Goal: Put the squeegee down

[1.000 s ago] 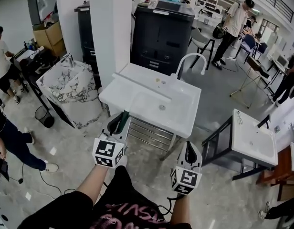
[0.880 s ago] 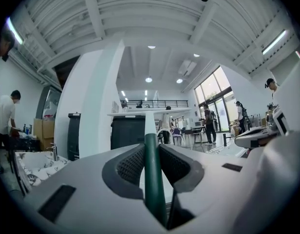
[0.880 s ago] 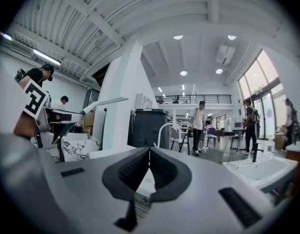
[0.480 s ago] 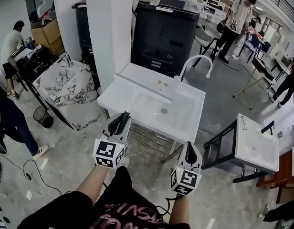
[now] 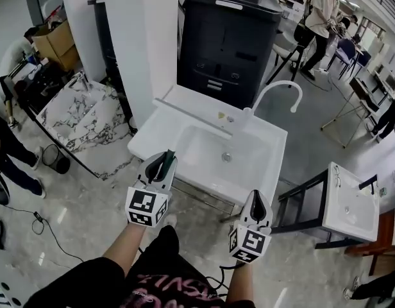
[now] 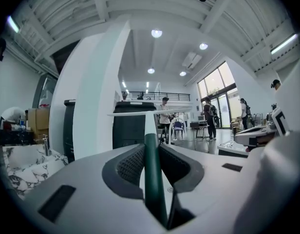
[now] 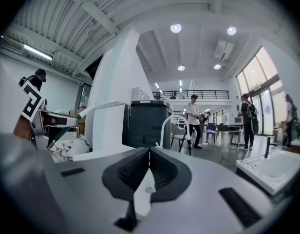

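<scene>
The left tool (image 5: 163,160) is clamped on the dark green handle of the white-bladed squeegee (image 6: 150,179), its blade crosswise just beyond the tips. The right tool (image 5: 256,202) alongside is closed on nothing. A white basin counter (image 5: 160,128) lies ahead of both

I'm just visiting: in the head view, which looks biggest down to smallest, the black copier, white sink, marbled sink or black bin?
Roughly tied: white sink, black copier.
Then marbled sink.
Smallest: black bin.
</scene>
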Available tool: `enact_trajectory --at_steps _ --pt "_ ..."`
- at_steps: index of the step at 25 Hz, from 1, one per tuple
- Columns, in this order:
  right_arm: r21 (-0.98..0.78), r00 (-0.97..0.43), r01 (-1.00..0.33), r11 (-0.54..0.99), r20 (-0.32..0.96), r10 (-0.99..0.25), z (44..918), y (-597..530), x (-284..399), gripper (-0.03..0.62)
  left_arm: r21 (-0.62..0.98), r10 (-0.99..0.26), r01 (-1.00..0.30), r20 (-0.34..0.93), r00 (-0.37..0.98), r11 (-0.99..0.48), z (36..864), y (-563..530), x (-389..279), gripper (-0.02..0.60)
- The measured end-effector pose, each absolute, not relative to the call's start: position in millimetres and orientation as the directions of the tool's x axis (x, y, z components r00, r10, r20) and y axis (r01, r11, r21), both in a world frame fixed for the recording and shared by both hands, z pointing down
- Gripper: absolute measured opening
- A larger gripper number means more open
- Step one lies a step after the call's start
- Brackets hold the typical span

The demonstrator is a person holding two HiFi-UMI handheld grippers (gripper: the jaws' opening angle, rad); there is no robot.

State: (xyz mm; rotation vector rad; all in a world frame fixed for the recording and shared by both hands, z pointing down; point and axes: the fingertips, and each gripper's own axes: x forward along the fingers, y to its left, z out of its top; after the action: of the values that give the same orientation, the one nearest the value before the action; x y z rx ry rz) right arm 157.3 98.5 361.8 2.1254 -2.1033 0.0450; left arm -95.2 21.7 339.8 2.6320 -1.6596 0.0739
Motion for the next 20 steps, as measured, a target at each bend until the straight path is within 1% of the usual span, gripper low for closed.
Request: enact_trajectory --at_steps 10,20 --pt "0.098 0.051 -0.995 -0.034 0.174 -0.983 369 0 127 0.020 0.037 -0.892 -0.900 0.122 0.436 -0.435 364 -81 -128 0.097" --pt "0.103 0.121 -0.989 -0.103 0.194 -0.973 370 -67 105 0.020 0.063 -0.856 -0.868 0.145 0.497 -0.493 377 -163 -143 0.097"
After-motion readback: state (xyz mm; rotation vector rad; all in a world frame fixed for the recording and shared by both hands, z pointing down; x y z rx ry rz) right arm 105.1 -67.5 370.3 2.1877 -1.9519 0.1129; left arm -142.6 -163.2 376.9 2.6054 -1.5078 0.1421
